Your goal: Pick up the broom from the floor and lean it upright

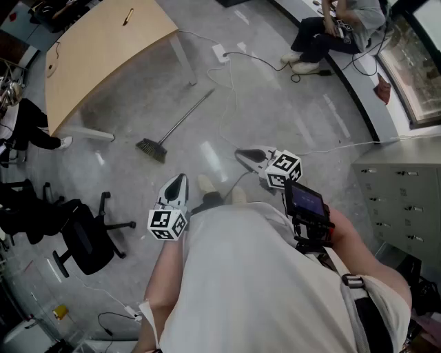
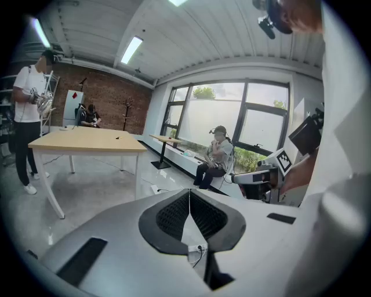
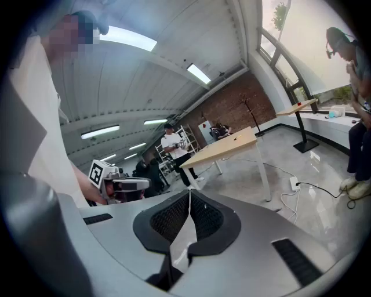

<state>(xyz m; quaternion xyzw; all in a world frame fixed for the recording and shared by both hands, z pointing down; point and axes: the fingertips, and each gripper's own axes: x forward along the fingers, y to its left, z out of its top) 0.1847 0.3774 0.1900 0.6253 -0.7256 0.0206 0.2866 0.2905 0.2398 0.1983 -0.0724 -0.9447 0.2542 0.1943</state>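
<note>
Both the left gripper (image 1: 178, 180) and right gripper (image 1: 242, 154) are clenched empty (tips meeting), so one should open before reaching the broom (image 1: 177, 123) on the floor (image 1: 275, 117).

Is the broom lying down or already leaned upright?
Lying down: the broom rests flat on the floor beside the table.

Cut off by the head view's top edge: seated person (image 1: 317, 34), above the chest. Cut off at the right edge: cabinet (image 1: 403, 186). Half lost past the left edge: standing person (image 1: 27, 127), only dark legs and a shoe showing. Too small to tell: dark item (image 1: 128, 16) on the table (image 1: 89, 69); bristle detail of the broom (image 1: 180, 123).
</note>
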